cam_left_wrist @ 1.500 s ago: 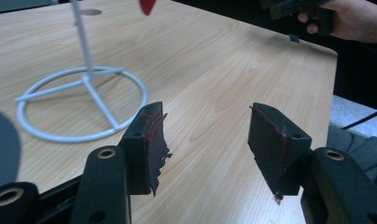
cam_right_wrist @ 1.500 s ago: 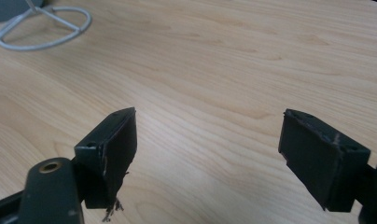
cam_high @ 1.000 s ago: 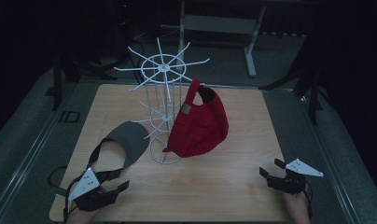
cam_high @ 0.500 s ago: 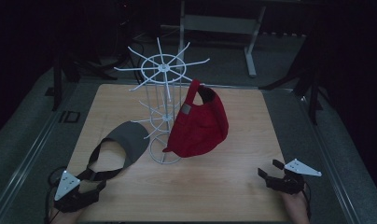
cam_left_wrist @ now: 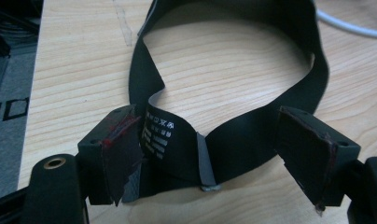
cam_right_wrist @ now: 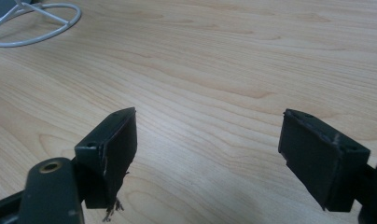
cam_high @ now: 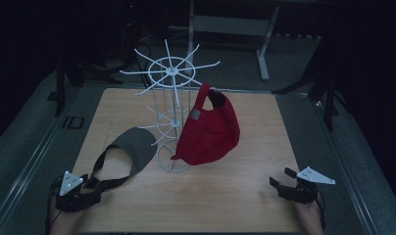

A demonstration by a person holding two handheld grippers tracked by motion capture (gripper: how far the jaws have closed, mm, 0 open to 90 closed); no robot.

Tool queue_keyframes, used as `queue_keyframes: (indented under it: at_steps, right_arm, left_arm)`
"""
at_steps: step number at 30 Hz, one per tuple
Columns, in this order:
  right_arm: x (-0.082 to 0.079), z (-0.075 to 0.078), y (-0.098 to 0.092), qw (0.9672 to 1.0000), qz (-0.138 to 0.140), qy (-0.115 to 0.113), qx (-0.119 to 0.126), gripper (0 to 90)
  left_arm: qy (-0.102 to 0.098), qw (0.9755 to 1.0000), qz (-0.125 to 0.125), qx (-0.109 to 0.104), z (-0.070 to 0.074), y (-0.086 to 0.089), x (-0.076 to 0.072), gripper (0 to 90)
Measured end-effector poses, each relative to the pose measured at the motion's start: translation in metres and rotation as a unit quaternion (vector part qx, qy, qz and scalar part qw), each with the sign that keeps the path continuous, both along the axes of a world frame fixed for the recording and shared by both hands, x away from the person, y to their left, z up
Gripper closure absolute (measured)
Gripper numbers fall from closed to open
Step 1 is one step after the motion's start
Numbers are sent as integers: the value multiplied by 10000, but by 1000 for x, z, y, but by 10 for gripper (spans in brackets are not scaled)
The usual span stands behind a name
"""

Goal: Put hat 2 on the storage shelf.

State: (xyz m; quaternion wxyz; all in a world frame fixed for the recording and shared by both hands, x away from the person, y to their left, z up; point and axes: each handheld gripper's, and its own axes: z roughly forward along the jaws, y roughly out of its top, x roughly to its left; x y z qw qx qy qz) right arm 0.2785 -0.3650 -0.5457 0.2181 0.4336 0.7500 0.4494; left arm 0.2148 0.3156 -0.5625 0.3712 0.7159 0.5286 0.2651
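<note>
A grey visor point(cam_high: 137, 147) lies flat on the wooden table point(cam_high: 245, 205), left of a white wire rack point(cam_high: 169, 98). Its black strap point(cam_high: 105, 171) trails toward the near left corner. A red cap point(cam_high: 210, 132) hangs on the rack's right side. My left gripper point(cam_high: 95, 187) sits low at that corner. Its jaws have just been opening, and in the left gripper view the looped strap point(cam_left_wrist: 252, 135) with its white label lies loose between the spread pads of the gripper point(cam_left_wrist: 214, 154). My right gripper point(cam_high: 281, 176) rests open near the front right, with bare wood between its jaws point(cam_right_wrist: 210, 149).
The rack's round wire base point(cam_right_wrist: 37, 28) stands on the table's middle, ahead of the right gripper. Dark floor and metal frame legs point(cam_high: 262, 49) surround the table. A person's hands hold both grippers at the near edge.
My left gripper has slid left along the near edge toward the corner and its jaws stand wider. The visor, cap and right gripper have stayed put.
</note>
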Motion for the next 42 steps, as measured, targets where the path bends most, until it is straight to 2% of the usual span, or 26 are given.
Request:
queue_keyframes:
  at_steps: [4,6,10,15,18,20,22,25,26,28,29,30,32,34,37,42]
  right_arm:
    - [0,-1,-1,10000,-49,4,31,194]
    - [0,-1,-2,10000,-54,10,28,194]
    - [0,-2,-1,10000,-43,35,27,193]
    - [0,-4,0,10000,-16,60,-18,193]
    - [0,-4,-1,10000,-39,57,-19,194]
    - [0,-4,-2,10000,-53,67,-15,194]
    - [0,-4,-3,9999,-63,82,6,194]
    - [0,-5,-4,9999,-53,88,6,193]
    - [0,-4,-3,9999,-48,89,16,193]
    - [0,-4,-3,9999,-46,92,37,194]
    - [0,-4,-3,9999,-46,92,37,194]
    - [0,-4,-3,9999,-46,94,37,194]
    - [0,-4,-4,9999,-45,91,53,193]
    - [0,-4,-4,9999,-55,96,53,194]
    - [0,-4,-5,9999,-56,95,71,194]
    - [-1,-4,-5,9999,-59,85,84,194]
  left_arm:
    - [115,9997,-51,229,-3,-6,4,237]
    - [101,9996,-64,267,-4,-8,4,252]
    - [257,9988,-198,380,-5,-10,5,345]
    - [259,9971,-393,595,-6,-14,3,430]
    - [274,9974,-448,496,-6,-15,2,533]
    - [241,9971,-517,512,-6,-16,1,687]
    - [204,9970,-482,572,-7,-19,0,787]
    - [188,9973,-484,524,-6,-19,1,826]
    - [155,9971,-504,555,-5,-19,0,830]
    - [-6,9971,-602,476,-3,-18,-1,834]
    - [-6,9971,-602,476,-3,-18,-1,837]
    - [-249,9963,-766,292,2,-15,-3,837]
    - [-426,9952,-860,207,9,-14,-4,838]
    - [-670,9924,-1019,128,15,-13,-5,839]
    - [-875,9899,-1107,139,23,-12,-2,839]
    - [-1122,9863,-1212,33,36,-12,4,839]
